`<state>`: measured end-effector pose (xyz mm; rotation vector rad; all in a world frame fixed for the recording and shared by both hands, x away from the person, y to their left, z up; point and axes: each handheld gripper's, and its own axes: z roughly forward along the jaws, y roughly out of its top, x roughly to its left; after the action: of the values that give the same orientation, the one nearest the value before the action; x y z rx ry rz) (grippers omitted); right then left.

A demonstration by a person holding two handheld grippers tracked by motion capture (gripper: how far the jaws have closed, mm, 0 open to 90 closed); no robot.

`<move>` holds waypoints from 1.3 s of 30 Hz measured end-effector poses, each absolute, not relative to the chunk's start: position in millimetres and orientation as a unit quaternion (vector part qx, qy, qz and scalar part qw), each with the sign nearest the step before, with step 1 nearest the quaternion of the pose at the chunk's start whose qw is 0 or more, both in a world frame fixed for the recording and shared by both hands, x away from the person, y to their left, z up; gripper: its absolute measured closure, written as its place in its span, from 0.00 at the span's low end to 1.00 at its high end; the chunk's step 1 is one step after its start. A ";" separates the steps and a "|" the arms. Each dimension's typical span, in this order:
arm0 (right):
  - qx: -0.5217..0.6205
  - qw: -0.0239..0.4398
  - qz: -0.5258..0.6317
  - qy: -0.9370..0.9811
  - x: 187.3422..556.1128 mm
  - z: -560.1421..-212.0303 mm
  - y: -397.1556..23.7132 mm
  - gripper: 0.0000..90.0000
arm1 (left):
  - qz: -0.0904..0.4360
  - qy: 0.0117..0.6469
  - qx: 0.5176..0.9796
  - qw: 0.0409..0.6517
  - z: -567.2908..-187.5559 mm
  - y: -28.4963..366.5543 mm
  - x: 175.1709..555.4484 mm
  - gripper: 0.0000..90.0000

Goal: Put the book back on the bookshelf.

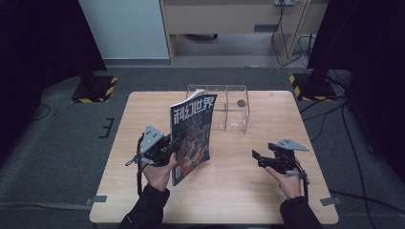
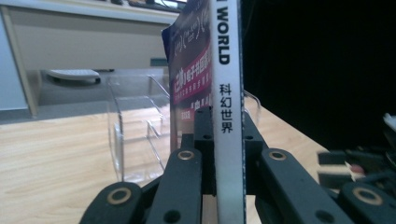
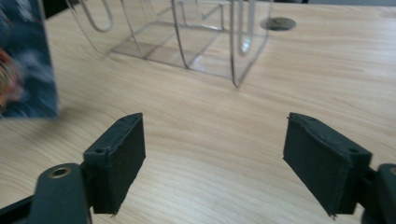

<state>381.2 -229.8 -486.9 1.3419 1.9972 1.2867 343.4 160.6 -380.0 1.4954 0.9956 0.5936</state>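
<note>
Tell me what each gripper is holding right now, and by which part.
The left gripper clamps the upright magazine by its spine edge, low down. The right gripper holds nothing; its jaws stand open.

Looks like a lab recording bay, probably inside an office room. Wooden table (image 1: pixel 224 181) on grey carpet, dark curtains both sides, stand bases with hazard-striped tape (image 1: pixel 93 89), loose cables (image 1: pixel 286 47) on the floor, pale cabinet (image 1: pixel 229 16) behind.
</note>
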 end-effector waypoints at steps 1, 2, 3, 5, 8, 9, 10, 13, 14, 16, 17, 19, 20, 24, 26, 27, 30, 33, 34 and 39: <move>0.482 0.208 0.455 0.719 380.6 -489.1 -232.2 0.21 | 0.259 0.428 0.638 0.585 -378.7 161.5 344.8 0.92; 0.483 0.212 0.451 0.720 380.2 -491.6 -233.9 0.19 | 0.262 0.429 0.636 0.585 -377.6 162.0 345.8 0.92; 0.483 0.213 0.446 0.723 379.6 -493.5 -235.4 0.18 | 0.265 0.429 0.633 0.587 -375.9 162.6 347.8 0.92; 0.485 0.217 0.441 0.724 378.3 -498.7 -238.4 0.16 | 0.271 0.431 0.629 0.587 -373.1 162.5 350.5 0.92; 0.490 0.216 0.432 0.725 376.5 -505.1 -242.9 0.14 | 0.290 0.430 0.625 0.584 -367.8 161.5 355.5 0.92; 0.492 0.217 0.430 0.725 375.9 -506.9 -244.5 0.14 | 0.292 0.430 0.625 0.582 -367.1 161.6 356.1 0.92; 0.493 0.217 0.429 0.725 375.8 -507.5 -245.0 0.14 | 0.298 0.431 0.621 0.583 -365.4 160.8 358.2 0.92; 0.497 0.220 0.417 0.728 375.1 -510.3 -247.5 0.12 | 0.309 0.433 0.615 0.583 -361.5 160.2 362.8 0.92; 0.495 0.224 0.413 0.731 375.0 -511.4 -247.9 0.12 | 0.313 0.434 0.613 0.581 -360.2 160.3 364.3 0.92; 0.494 0.227 0.408 0.734 374.5 -512.5 -247.8 0.12 | 0.318 0.436 0.609 0.581 -358.1 161.2 367.4 0.92; 0.492 0.227 0.406 0.735 374.4 -512.9 -247.8 0.12 | 0.320 0.437 0.607 0.581 -356.9 161.9 369.2 0.92; 0.490 0.227 0.403 0.739 373.9 -514.3 -247.1 0.12 | 0.325 0.441 0.602 0.582 -354.4 163.5 373.2 0.92; 0.489 0.227 0.402 0.740 373.4 -515.1 -247.1 0.12 | 0.325 0.442 0.600 0.582 -353.6 164.2 374.6 0.92; 0.493 0.225 0.399 0.740 372.2 -519.1 -248.7 0.12 | 0.330 0.448 0.595 0.580 -349.6 167.7 381.6 0.92; 0.496 0.225 0.397 0.739 371.6 -520.7 -250.0 0.11 | 0.332 0.450 0.593 0.579 -348.4 169.2 385.4 0.92; 0.498 0.226 0.395 0.738 371.3 -521.7 -250.8 0.11 | 0.333 0.450 0.593 0.578 -348.0 169.5 386.7 0.92; 0.499 0.228 0.391 0.739 370.3 -524.0 -252.3 0.10 | 0.338 0.452 0.591 0.577 -347.0 170.1 392.6 0.92; 0.498 0.235 0.384 0.741 369.5 -525.7 -253.7 0.10 | 0.341 0.454 0.587 0.577 -344.5 170.6 398.1 0.92; 0.495 0.240 0.380 0.744 369.8 -526.3 -254.4 0.10 | 0.343 0.454 0.585 0.578 -343.9 170.7 399.4 0.92; 0.494 0.243 0.379 0.744 370.3 -527.8 -255.3 0.10 | 0.356 0.456 0.574 0.579 -339.8 170.1 407.9 0.92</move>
<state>370.3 -255.3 -527.8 1.3506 2.0331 1.0347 407.9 170.1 -339.8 1.3427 1.0666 0.8329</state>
